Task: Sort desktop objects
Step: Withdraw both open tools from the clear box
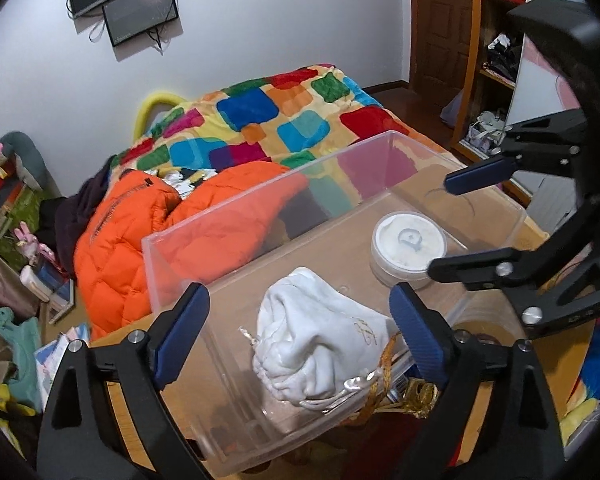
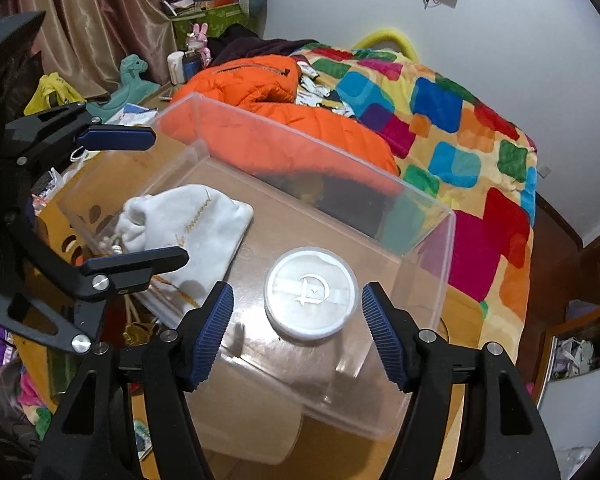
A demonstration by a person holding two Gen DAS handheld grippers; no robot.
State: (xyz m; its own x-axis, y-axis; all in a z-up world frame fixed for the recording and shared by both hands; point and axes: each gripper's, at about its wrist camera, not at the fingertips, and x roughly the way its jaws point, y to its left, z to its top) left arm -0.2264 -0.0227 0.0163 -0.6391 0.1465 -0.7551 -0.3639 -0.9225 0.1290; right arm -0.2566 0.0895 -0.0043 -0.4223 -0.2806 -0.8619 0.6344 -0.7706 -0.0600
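Note:
A clear plastic box (image 1: 260, 200) stands on a wooden table; it also shows in the right wrist view (image 2: 440, 216). Inside lie a white drawstring pouch (image 1: 320, 344) (image 2: 192, 224) and a round white jar with a D logo (image 1: 408, 244) (image 2: 311, 292). My left gripper (image 1: 300, 332) is open above the pouch, apart from it. My right gripper (image 2: 298, 332) is open above the jar, apart from it. The right gripper also shows in the left wrist view (image 1: 440, 224), and the left gripper in the right wrist view (image 2: 168, 196).
A gold cord (image 1: 384, 384) lies beside the box. Behind the table is a bed with a colourful quilt (image 1: 284, 120) and an orange jacket (image 1: 140, 232). Cluttered shelves and toys (image 2: 204, 0) stand at the far left. A wooden door (image 1: 440, 20) is at the right.

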